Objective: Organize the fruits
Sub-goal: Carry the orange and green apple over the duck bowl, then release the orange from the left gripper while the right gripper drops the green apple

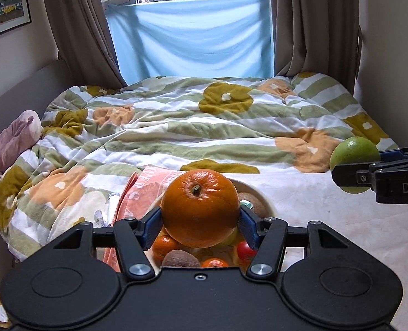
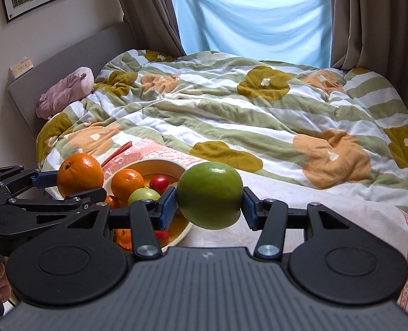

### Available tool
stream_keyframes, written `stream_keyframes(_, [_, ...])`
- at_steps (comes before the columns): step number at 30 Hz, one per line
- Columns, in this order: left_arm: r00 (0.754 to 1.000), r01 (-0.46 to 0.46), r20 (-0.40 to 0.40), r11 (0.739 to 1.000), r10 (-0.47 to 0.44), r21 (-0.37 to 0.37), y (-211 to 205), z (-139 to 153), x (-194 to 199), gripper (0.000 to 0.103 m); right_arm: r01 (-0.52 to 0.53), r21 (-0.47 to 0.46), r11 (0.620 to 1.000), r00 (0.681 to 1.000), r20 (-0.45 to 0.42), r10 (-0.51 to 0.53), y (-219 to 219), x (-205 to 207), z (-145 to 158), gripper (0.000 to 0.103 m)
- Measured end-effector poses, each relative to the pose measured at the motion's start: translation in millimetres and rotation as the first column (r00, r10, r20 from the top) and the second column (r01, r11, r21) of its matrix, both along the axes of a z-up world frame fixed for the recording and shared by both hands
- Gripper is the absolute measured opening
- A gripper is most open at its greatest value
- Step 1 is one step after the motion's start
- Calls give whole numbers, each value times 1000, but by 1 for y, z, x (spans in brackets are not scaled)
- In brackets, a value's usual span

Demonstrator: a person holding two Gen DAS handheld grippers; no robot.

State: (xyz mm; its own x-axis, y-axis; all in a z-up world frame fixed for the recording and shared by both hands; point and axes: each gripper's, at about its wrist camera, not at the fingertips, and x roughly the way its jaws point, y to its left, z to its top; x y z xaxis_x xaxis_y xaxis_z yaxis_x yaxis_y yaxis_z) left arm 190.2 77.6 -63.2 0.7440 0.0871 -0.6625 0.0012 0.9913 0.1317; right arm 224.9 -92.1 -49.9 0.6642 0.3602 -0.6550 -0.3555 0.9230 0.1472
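Midway, by the look of it: left gripper [image 1: 199,222] clamped on a large round orange [image 1: 200,209], held above the shallow cream bowl [image 2: 176,165]; right gripper [image 2: 208,201] closed around a big smooth green citrus fruit [image 2: 210,194], held just off the bowl's right edge, over the pale patterned cloth [image 2: 328,220] spread on the bed. Left in the bowl: a smaller orange mandarin [image 2: 127,184], a red tomato-like fruit [image 2: 159,183], a pale green apple [image 2: 143,194], brown kiwis [image 1: 180,258]. No sorted groups visible yet; most of the sorting probably ahead
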Motion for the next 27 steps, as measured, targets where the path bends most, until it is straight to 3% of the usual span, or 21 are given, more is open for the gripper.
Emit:
stream_keyframes(9, [996,66,-66,998,-65,5,28,-39,31,64,-11,-36,999,996,-89,8,51,21,-42,65])
stream_keyframes(15, [990,90,-109,995,-94,-39,39,-52,38,66,-9,-50,999,993,-117,3,65,29,-55,65])
stream_keyframes(17, [992,102,-73,994,-105,-42,40,-47,34,86,-5,-50,999,993,-122,-1,66,32,-57,65])
stream_keyframes(19, [993,105,-53,994,-105,-1,38,-43,32,93,3,-45,999,992,-122,-9,65,34,-58,65])
stream_keyframes(27, [990,124,-64,992,-124,1,44,-40,23,93,-19,-53,998,991,-135,11,67,36,-61,65])
